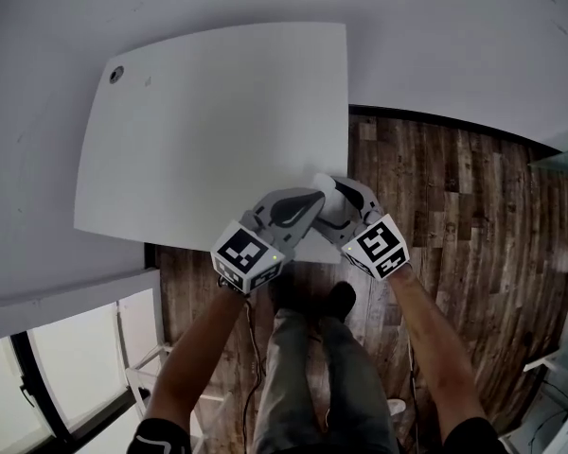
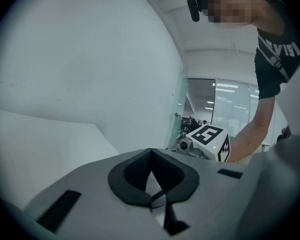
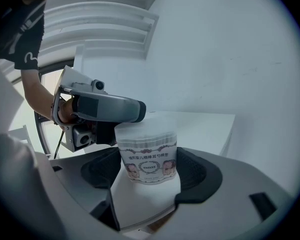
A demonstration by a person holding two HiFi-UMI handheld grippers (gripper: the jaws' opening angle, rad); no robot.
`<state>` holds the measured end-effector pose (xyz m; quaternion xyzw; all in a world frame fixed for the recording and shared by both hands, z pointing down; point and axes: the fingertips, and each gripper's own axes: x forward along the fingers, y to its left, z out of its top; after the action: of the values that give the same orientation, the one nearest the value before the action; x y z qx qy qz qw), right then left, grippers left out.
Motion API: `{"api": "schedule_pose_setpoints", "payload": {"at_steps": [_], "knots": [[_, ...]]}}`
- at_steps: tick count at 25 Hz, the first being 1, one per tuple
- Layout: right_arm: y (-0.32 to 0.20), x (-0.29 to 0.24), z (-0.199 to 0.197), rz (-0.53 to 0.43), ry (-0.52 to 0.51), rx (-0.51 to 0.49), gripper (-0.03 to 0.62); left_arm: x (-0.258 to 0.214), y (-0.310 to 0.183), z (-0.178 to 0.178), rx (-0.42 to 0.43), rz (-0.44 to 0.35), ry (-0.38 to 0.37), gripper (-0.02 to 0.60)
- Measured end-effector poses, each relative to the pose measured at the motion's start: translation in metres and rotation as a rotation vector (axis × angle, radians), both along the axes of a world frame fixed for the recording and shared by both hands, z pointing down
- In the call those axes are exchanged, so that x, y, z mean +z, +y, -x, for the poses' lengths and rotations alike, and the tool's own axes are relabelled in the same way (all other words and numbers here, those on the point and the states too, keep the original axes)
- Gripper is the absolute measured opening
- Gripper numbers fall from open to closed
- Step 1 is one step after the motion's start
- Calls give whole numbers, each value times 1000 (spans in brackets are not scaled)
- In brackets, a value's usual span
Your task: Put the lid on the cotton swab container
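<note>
White bench (image 1: 199, 112). Right gripper (image 3: 149, 176) clamps container (image 3: 145, 149); left gripper (image 2: 151, 168) clenched just above, atop lid (image 3: 144, 126). Likely seating; next: press down.

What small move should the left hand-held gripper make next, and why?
Probably press the lid straight down. The right hand-held gripper clamps the container upright, and the left hand-held gripper seems to hold the lid at its top, where it looks seated but perhaps not snapped.

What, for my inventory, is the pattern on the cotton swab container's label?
White label with purplish print; clearest in the right gripper view.
</note>
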<state>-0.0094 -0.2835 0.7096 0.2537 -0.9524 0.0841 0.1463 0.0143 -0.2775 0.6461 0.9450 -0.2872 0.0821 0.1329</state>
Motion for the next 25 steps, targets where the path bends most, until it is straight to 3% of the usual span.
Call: {"api": "schedule_pose_setpoints", "payload": {"at_steps": [4,11,17,25], "knots": [[1,0,-2,1,1,5,357,1,4,-5,30,-44,-38,23],[1,3,-3,17,-1,10,360,3,3,-1,15,2,92,23],[9,1,-9,49,4,32,362,-7,-5,10,-34,25,133,25],[30,-13,-32,89,26,136,362,-13,5,30,-51,91,100,25]]}}
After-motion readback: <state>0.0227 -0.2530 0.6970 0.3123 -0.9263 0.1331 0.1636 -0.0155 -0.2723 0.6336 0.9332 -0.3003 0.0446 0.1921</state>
